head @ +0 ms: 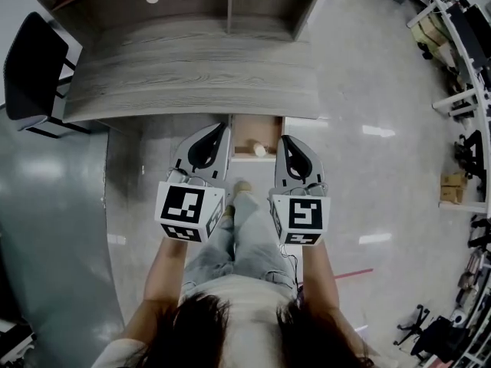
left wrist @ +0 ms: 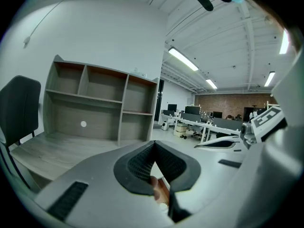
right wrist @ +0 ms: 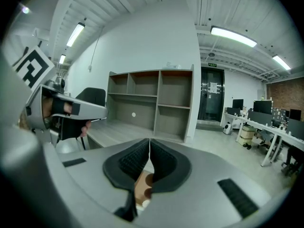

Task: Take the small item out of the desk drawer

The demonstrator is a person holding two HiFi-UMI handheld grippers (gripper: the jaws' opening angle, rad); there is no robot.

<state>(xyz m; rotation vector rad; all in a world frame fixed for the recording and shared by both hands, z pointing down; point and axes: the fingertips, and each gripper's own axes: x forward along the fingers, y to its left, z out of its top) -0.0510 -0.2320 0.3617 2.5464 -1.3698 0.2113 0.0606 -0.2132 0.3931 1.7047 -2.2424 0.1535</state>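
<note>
Under the front edge of the grey wooden desk (head: 192, 75) a drawer (head: 245, 133) stands pulled out, showing its brown inside. A small white round item (head: 260, 150) lies at the drawer's near right. My left gripper (head: 224, 127) hovers at the drawer's left side, its jaws shut and empty. My right gripper (head: 282, 139) hangs just right of the item, also shut with nothing in it. In the left gripper view the left gripper (left wrist: 153, 143) has its pads meeting at the tips. In the right gripper view the right gripper (right wrist: 149, 140) is pressed together, with the drawer (right wrist: 140, 186) glimpsed below.
A black chair (head: 34, 67) stands left of the desk. A shelf unit (head: 192, 2) sits on the desk's back. The person's legs and shoe (head: 242, 186) are below the drawer. A grey panel (head: 54, 228) runs along the left; office furniture (head: 460, 90) lines the right.
</note>
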